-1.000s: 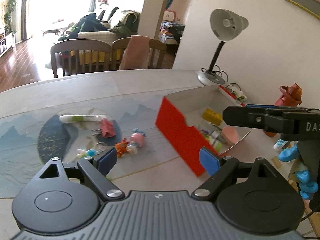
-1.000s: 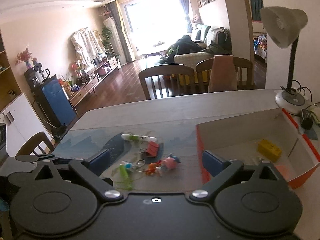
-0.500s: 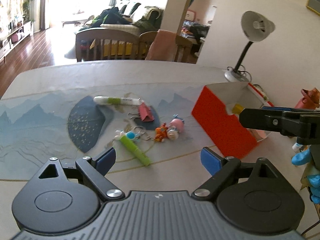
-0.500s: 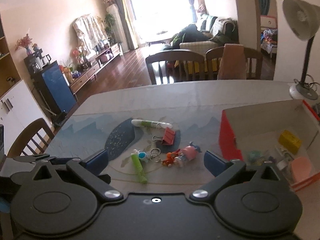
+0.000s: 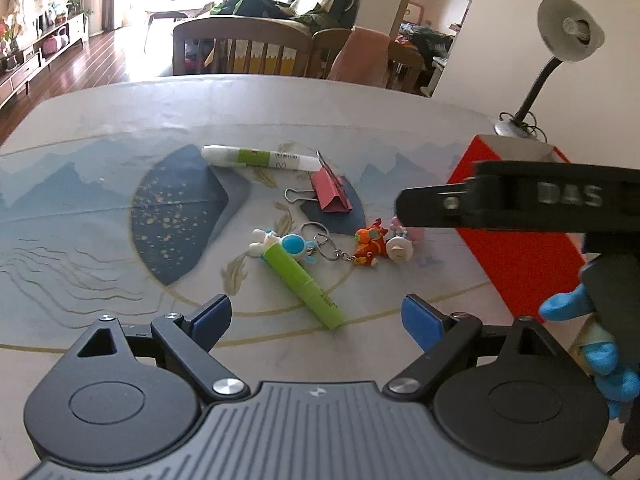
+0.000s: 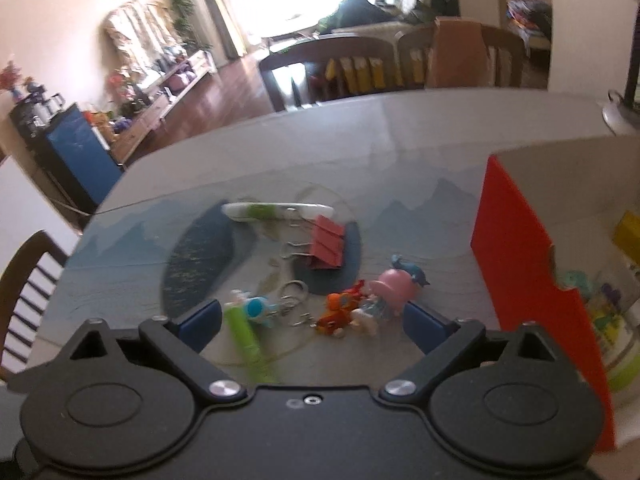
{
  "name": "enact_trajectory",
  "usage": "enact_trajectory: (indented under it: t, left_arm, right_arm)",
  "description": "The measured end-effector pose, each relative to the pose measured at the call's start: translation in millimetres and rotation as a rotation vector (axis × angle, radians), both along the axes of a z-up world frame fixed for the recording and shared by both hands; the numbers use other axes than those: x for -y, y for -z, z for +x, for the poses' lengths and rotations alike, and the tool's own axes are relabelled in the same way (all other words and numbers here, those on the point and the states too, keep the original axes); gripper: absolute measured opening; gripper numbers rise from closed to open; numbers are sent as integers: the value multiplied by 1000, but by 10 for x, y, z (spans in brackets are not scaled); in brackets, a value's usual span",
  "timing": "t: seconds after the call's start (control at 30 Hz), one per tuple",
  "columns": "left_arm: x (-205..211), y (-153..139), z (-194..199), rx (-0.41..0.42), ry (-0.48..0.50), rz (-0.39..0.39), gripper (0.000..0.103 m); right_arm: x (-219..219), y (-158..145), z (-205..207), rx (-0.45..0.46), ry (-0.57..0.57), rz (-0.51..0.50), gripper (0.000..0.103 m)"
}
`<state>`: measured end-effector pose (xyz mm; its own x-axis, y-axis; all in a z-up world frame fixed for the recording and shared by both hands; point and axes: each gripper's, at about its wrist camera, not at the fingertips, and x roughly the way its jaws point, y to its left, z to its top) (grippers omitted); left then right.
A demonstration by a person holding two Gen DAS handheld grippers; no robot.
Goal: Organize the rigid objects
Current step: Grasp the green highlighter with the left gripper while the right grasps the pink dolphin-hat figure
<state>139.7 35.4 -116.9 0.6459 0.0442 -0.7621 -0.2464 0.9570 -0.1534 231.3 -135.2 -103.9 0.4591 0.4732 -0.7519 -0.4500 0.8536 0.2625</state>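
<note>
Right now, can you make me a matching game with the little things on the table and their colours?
Things:
1. binder clip
2. highlighter pen
3. box
4. astronaut keychain

Colours:
A. lime green
B. bright orange-red outside
C. blue and white
D. dark pinkish red

Pairs: 1-D, 2-A, 3-B, 4-C

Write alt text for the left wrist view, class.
The open left tool hangs over a table strewn with a green marker, keychain toys, a red binder clip and a white tube. The right tool reaches in beside a red box.
</note>
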Motion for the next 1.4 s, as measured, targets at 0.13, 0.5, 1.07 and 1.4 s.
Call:
enact_trajectory:
  t: [0.13,0.5,1.07,1.4]
  left_arm:
    - [31,166,191,-14,-7,11,92]
    - [-29,450,503,-30,-51,-10,92]
    - [-36,524,609,-22,-113,38,48]
    - [-79,499,576,-58,-155,70,20]
  right_arm:
    - [-41,222,245,-38,55,-12,93]
    - [22,596,506,-111,161,-22,78]
    - [180,607,495,-97,187,-1,40]
    - [221,582,461,-94,191,7,37]
